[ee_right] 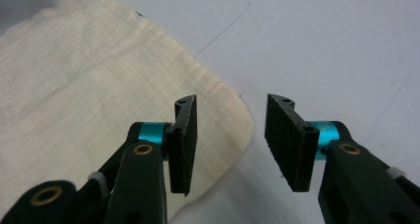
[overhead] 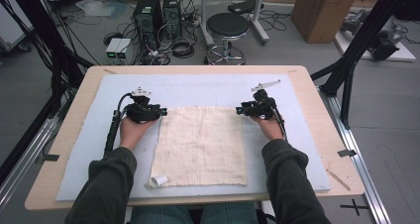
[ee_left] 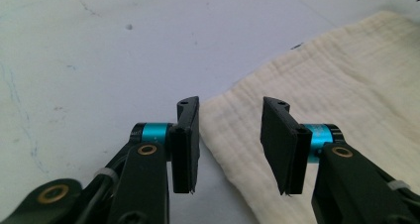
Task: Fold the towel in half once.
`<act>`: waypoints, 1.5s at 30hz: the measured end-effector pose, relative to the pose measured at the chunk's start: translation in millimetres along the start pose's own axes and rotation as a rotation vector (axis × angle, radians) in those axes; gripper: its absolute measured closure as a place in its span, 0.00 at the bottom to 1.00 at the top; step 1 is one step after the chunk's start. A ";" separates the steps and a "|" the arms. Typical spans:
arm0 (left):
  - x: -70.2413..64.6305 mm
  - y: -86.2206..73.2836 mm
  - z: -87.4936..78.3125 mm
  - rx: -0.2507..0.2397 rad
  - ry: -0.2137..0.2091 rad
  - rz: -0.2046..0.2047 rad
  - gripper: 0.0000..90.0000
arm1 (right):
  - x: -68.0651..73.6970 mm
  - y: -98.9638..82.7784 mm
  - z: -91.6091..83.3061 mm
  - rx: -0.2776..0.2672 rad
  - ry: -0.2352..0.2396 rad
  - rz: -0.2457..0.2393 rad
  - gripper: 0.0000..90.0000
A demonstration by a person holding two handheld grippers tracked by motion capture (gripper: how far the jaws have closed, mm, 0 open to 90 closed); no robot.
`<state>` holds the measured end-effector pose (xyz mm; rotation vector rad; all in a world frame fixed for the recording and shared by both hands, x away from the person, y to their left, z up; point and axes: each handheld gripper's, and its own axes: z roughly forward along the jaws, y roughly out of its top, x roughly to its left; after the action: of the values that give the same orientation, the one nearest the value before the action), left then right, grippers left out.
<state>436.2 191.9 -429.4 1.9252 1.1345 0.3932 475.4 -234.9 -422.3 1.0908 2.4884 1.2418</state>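
Observation:
A cream cloth [overhead: 200, 145] lies flat on the pale blue mat [overhead: 198, 87], one near corner curled over. My left gripper [overhead: 159, 113] sits at the cloth's far left corner. Its jaws stand apart, and the cloth corner [ee_left: 223, 116] lies between and beneath them with no pad pressing on it. My right gripper [overhead: 239, 109] is at the far right corner. In the right gripper view the rounded cloth corner [ee_right: 233, 120] lies between the parted fingers [ee_right: 289, 142], untouched. The gripper midpoints are my left gripper [ee_left: 230, 144] and my right gripper [ee_right: 233, 143].
The mat covers a wooden table [overhead: 64, 135]. A wooden stick [overhead: 338, 179] lies by the near right edge. Beyond the table stand a stool [overhead: 227, 33], computer towers [overhead: 156, 18] with cables, and a cardboard box [overhead: 322, 11].

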 end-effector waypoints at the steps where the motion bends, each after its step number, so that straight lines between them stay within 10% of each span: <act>1: 0.2 -1.2 3.1 0.001 0.006 -0.010 0.66 | -0.3 -0.4 0.8 0.004 -0.002 0.011 0.61; 11: -1.5 -5.9 17.5 0.031 0.076 -0.048 0.73 | -4.9 -6.1 14.1 0.041 -0.038 0.060 0.70; 20: -6.2 -5.8 18.2 0.045 0.072 -0.003 0.96 | 1.0 -5.0 21.1 0.075 -0.035 0.033 0.93; 29: 2.1 -2.8 9.4 0.018 0.070 -0.043 0.97 | -1.5 1.3 20.2 0.083 -0.019 0.036 0.95; 45: 15.6 23.3 -23.5 -0.083 0.061 -0.070 0.97 | 5.1 42.3 -1.3 -0.052 -0.020 0.016 0.96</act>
<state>443.1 211.4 -399.3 1.8070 1.2035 0.4566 493.9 -215.8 -389.1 1.1068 2.4235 1.2864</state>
